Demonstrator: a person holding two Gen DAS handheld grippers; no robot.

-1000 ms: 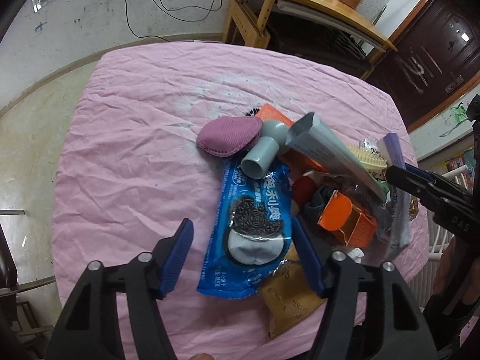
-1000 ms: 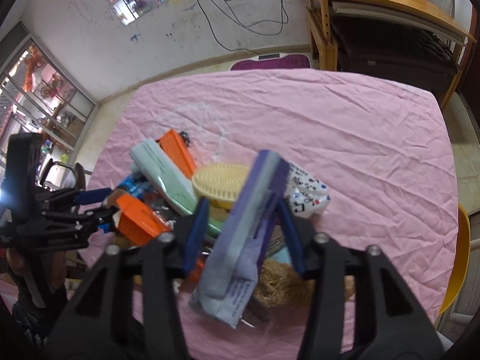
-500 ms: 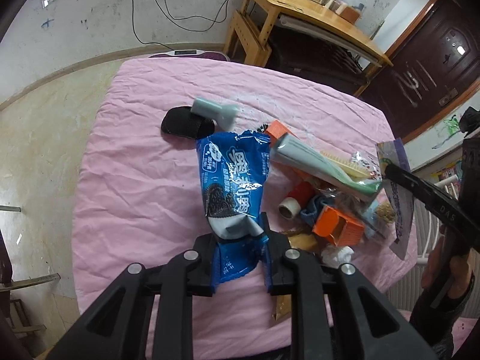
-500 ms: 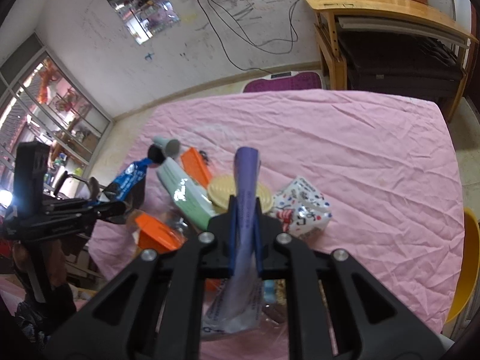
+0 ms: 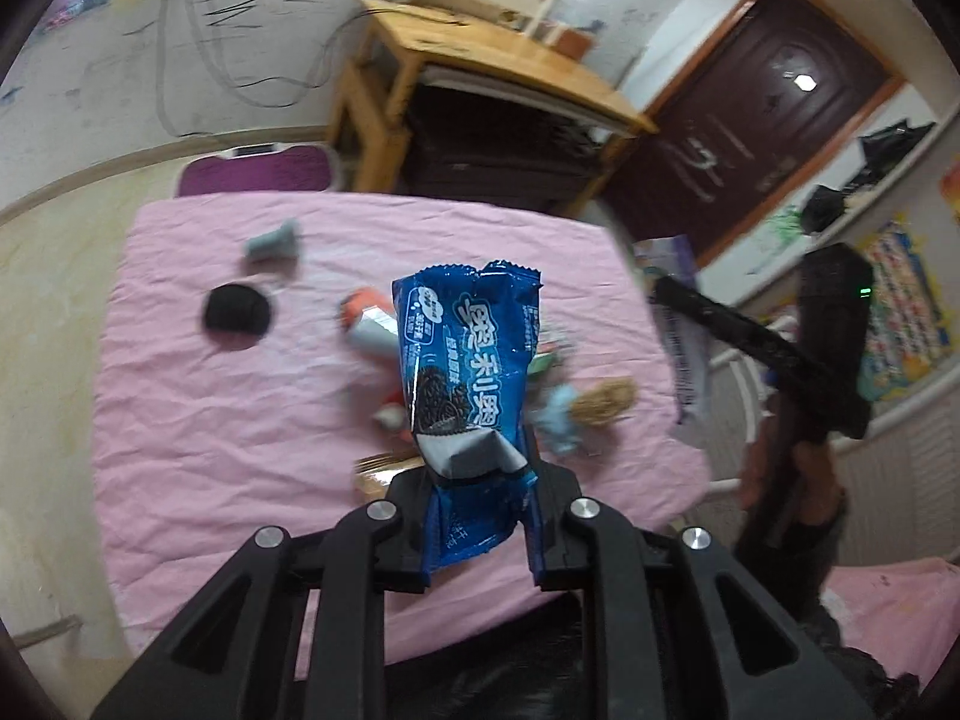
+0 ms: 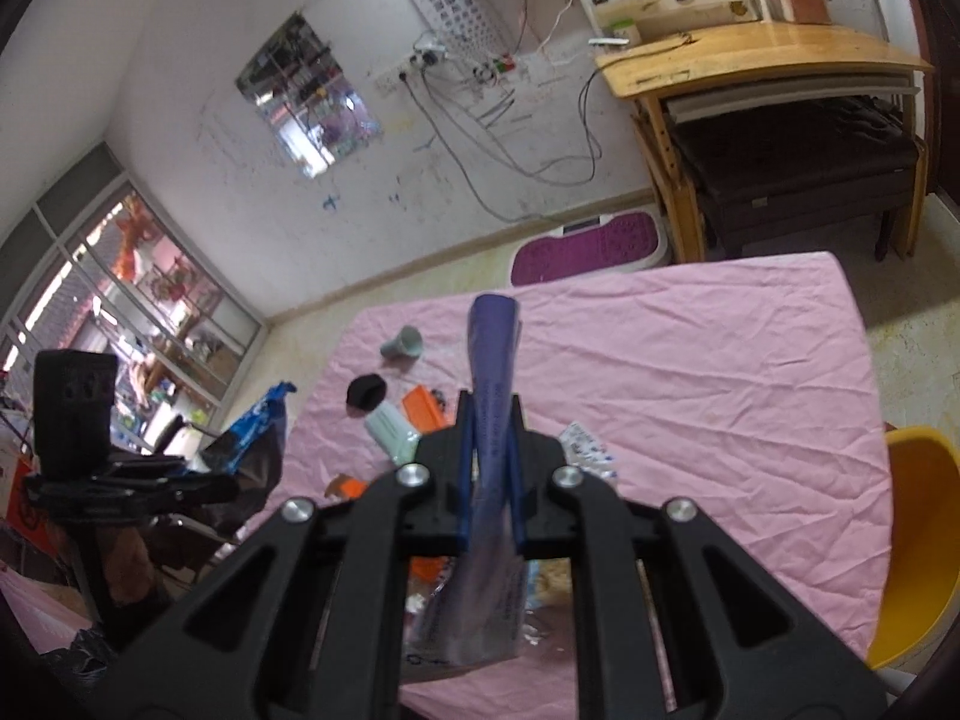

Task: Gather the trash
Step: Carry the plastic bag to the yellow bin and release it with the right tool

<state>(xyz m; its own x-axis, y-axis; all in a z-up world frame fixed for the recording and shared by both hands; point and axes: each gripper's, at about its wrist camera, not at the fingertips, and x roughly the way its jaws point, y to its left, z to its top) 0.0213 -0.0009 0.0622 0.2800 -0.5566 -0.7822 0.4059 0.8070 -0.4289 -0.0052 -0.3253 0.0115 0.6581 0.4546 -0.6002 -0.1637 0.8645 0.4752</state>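
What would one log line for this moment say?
left gripper: shut on blue wrapper | right gripper: shut on purple wrapper | both wrappers: off the table | bin: not in view

Scribbled white wall (image 6: 198,120), wooden desk (image 6: 768,54), dark door (image 5: 762,120).

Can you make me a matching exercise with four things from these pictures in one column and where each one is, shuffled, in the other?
Things:
1. blue cookie wrapper
2. purple wrapper
3. black round pad
4. yellow chair

Places:
A. lying on the pink tablecloth
B. clamped in the left hand-held gripper
C. standing at the table's edge
D. clamped in the right hand-held gripper

Pairs: 1-B, 2-D, 3-A, 4-C
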